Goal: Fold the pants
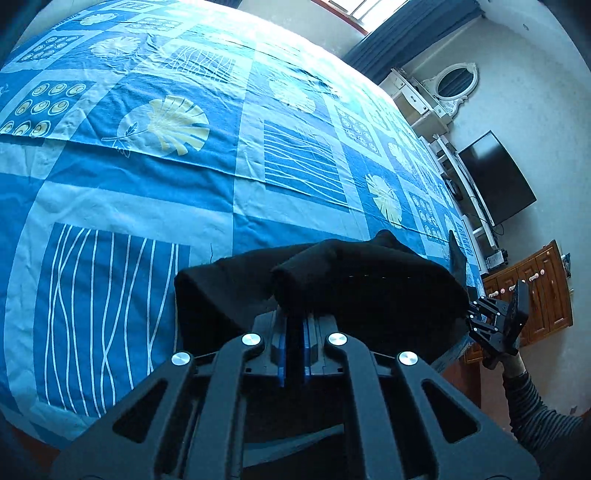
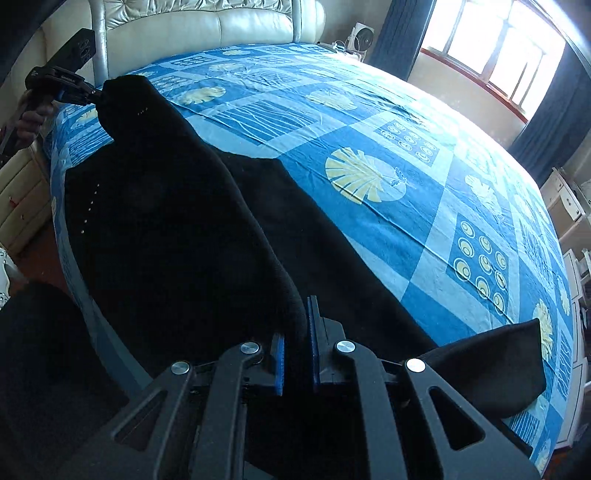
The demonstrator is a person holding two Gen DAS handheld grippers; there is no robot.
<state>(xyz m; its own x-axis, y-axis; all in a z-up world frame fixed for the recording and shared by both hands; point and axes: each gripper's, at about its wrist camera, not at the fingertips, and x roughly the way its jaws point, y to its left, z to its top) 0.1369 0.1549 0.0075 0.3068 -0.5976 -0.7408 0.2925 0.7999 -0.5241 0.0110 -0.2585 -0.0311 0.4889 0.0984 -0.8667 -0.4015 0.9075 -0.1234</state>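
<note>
Black pants (image 2: 166, 229) lie lengthwise along the near edge of the bed, one leg folded over the other. In the left wrist view the pants (image 1: 332, 280) bunch up just ahead of my left gripper (image 1: 294, 332), which is shut on a fold of the cloth. My right gripper (image 2: 295, 332) is shut on the pants' edge at the other end. The left gripper also shows in the right wrist view (image 2: 94, 94), pinching the far end. The right gripper shows in the left wrist view (image 1: 471, 314) at the pants' far end.
The bed (image 1: 184, 177) has a blue patterned sheet. A padded cream headboard (image 2: 207, 22) stands at the back. A television (image 1: 495, 177), a white dresser with mirror (image 1: 443, 96) and a wooden cabinet (image 1: 535, 295) line the wall. A window (image 2: 498, 48) is at right.
</note>
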